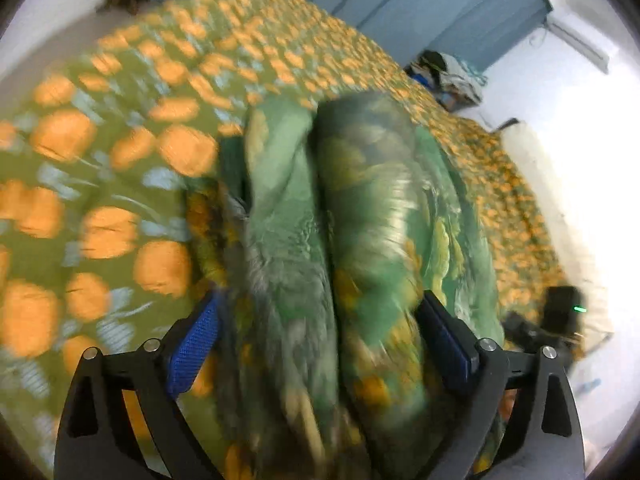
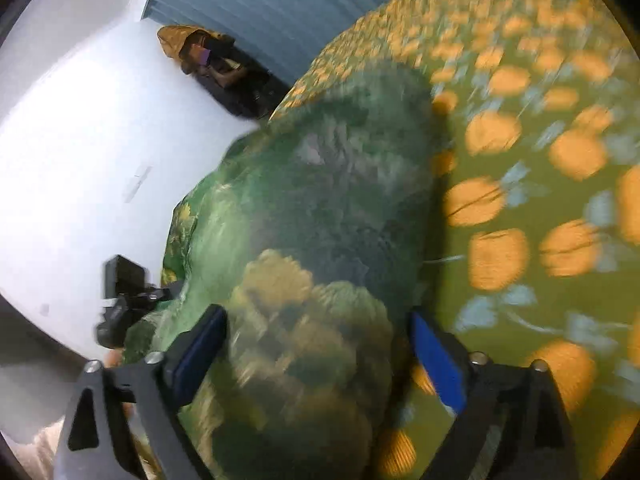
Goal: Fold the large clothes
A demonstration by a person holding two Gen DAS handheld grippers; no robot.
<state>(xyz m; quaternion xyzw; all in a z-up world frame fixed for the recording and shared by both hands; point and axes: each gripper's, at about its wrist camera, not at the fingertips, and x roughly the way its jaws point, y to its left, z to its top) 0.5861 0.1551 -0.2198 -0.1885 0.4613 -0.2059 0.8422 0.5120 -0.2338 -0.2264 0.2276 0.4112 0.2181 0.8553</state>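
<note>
Both the left tongs (image 1: 320, 340) and right tongs (image 2: 320, 350) stood apart around the bunched green blanket (image 1: 320, 208); unclamped, its folds risked slumping open across the bed (image 1: 100, 140).

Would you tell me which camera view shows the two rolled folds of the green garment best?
The left wrist view: the green garment shows two bulging folds with a crease between them. The right wrist view shows the same garment only as one blurred rounded heap on the orange-spotted bedspread.

Green floral blanket (image 1: 360, 220), bunched, on patterned bed
</note>
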